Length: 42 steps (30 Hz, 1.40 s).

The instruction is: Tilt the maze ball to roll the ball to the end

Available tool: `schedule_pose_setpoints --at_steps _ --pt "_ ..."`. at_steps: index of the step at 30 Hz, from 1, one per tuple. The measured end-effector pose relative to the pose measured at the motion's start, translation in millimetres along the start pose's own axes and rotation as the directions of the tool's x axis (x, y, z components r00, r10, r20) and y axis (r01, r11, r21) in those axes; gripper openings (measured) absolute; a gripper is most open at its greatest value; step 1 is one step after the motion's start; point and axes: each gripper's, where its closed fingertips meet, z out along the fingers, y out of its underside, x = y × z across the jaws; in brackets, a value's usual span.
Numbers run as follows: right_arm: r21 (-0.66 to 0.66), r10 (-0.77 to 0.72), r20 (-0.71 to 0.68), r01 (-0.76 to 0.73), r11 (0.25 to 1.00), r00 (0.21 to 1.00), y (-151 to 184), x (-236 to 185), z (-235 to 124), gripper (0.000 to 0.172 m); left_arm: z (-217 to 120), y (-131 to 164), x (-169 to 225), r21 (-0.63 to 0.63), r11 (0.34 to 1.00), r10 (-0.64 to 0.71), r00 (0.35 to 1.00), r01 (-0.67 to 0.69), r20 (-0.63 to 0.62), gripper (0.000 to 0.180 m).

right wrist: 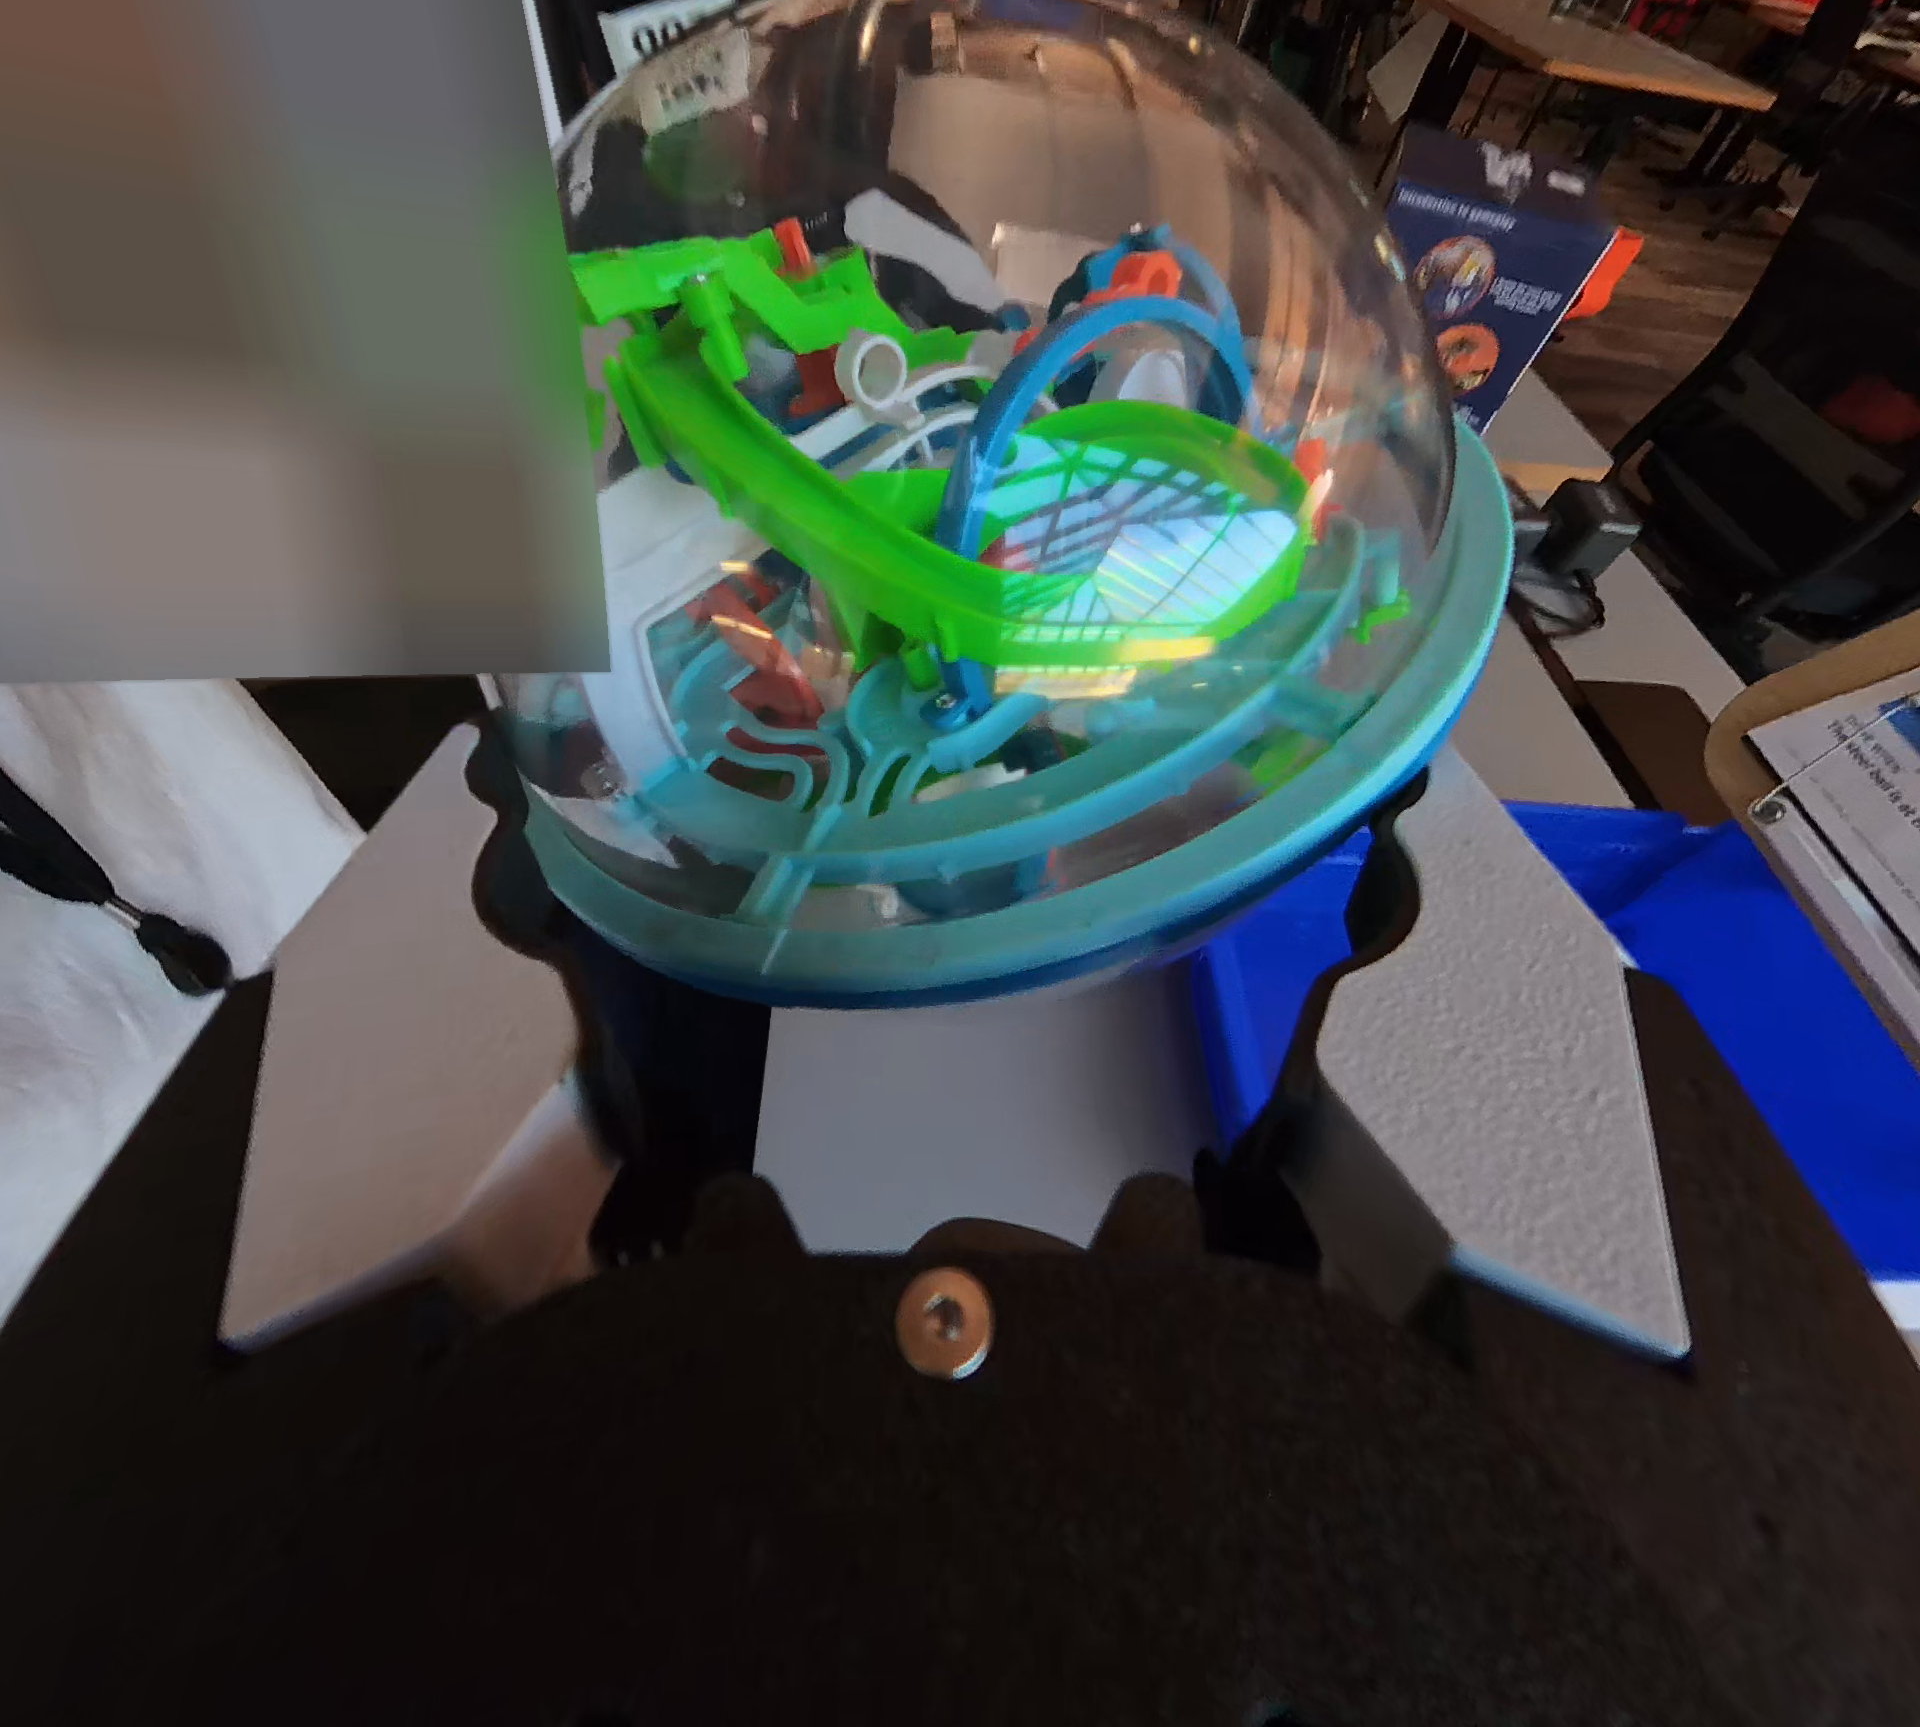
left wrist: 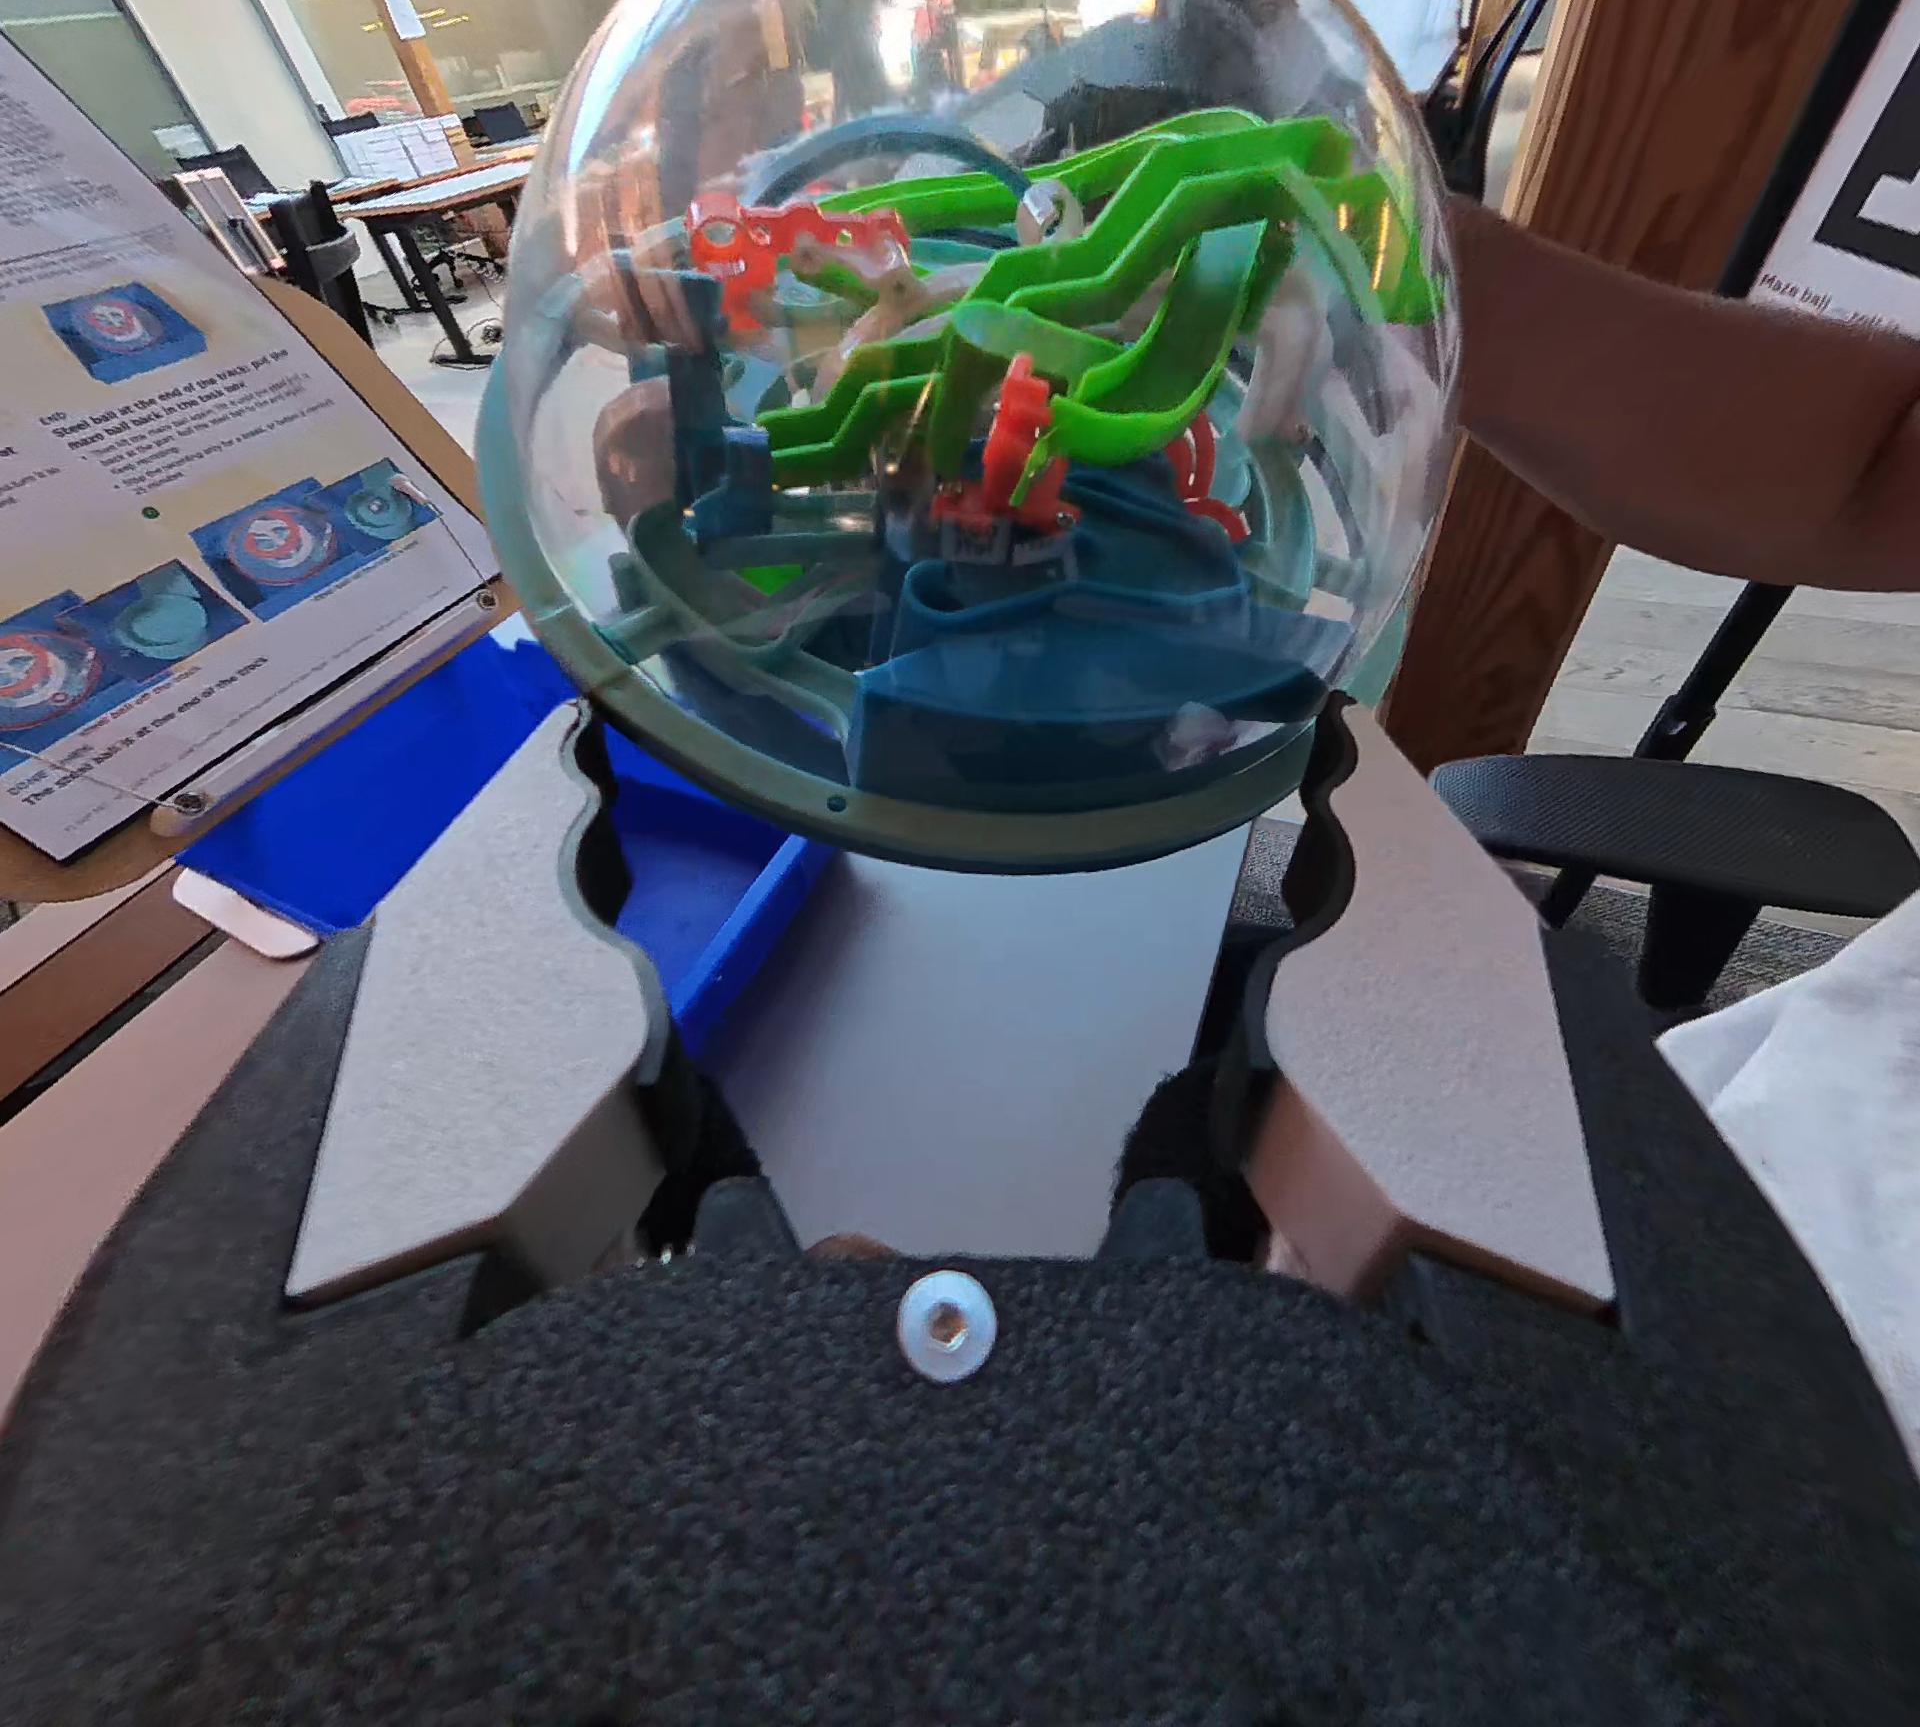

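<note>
While spread wide and pressing both pairs of pads [left wrist: 1314, 804] against the maze ball [left wrist: 966, 306]: gripping its teal rim [right wrist: 1195, 877], probably slippery, rigid, light.

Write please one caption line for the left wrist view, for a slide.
Left gripper holds a clear maze ball with green tracks above a blue tray.

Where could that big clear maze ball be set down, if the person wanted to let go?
Likeliest in the blue tray beneath the maze ball, which looks bare, or on the pale tabletop beside it. The instruction board crowds the tray's far side.
</note>
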Motion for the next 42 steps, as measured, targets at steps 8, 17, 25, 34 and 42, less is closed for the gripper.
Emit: schedule_pose_setpoints --at_steps 8,17,25,34,42 --pt "-0.103 0.028 0.031 -0.025 0.994 0.999 71 -2 22 0.153 12 67 5 -0.091 0.996 -0.007 1.0 0.01 0.03 0.129" --pt "-0.133 0.037 0.09 -0.025 0.991 0.995 147 -2 63 0.154 17 146 5 -0.17 0.985 -0.009 0.997 0.022 0.079 0.129" --pt "-0.118 0.023 0.097 -0.011 0.993 0.995 175 4 80 0.153 21 175 -1 -0.181 0.983 0.0 0.995 0.018 0.098 0.129" --pt "-0.151 0.019 0.112 -0.002 0.988 0.994 197 8 90 0.153 23 194 -5 -0.223 0.975 0.022 0.993 0.005 0.119 0.129" --pt "-0.125 0.043 0.113 -0.029 0.992 0.993 209 7 92 0.153 28 202 -3 -0.225 0.974 0.014 0.994 0.01 0.106 0.13"
